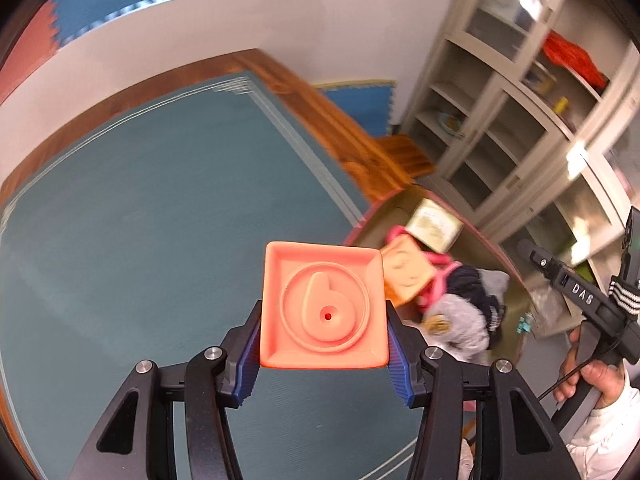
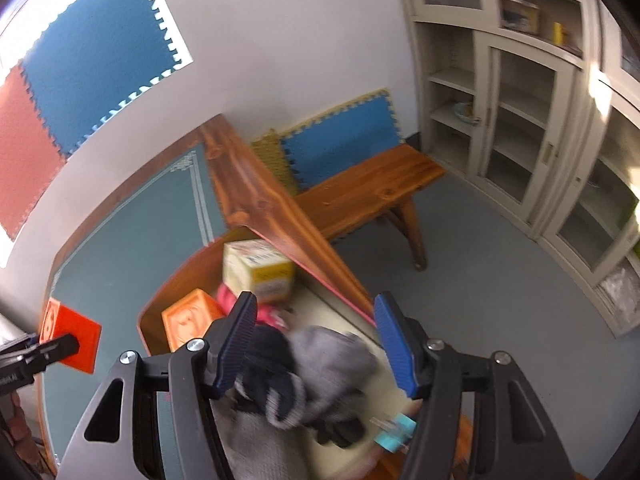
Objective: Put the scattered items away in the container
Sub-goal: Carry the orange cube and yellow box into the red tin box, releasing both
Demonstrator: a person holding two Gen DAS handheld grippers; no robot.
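From the left wrist view, our left tongs (image 1: 324, 344) are clenched on a salmon-orange square block (image 1: 323, 306) with a raised numeral on its face; the blue pads (image 1: 250, 356) press both of its sides and it sits level between them, above the teal mat of the counter (image 1: 140, 220). The container (image 1: 496, 248), a shallow box with a pinkish rim, lies ahead and to the right, already holding an orange cube (image 1: 404, 276), a yellowish carton (image 1: 434, 228) and a heap of grey and dark clothing (image 1: 464, 308). At the right edge a hand (image 1: 596, 376) grips the other tool. To do this step well, we judge we should carry the block right over the rim, keep it level, and let go only above a free spot beside the orange cube so it does not tip onto the clothing. From the right wrist view, our right tongs (image 2: 316, 344) stand released, with nothing pinched between the pads (image 2: 394, 344); they hover directly over the grey and dark clothing (image 2: 320, 368) inside the container (image 2: 146, 322). The same block (image 2: 70, 336) shows at the left edge, outside the box, held by the other tongs. A small turquoise item (image 2: 394, 430) lies near the box's near edge; what it is we cannot tell. We should draw the right tongs aside to clear the way for the drop.
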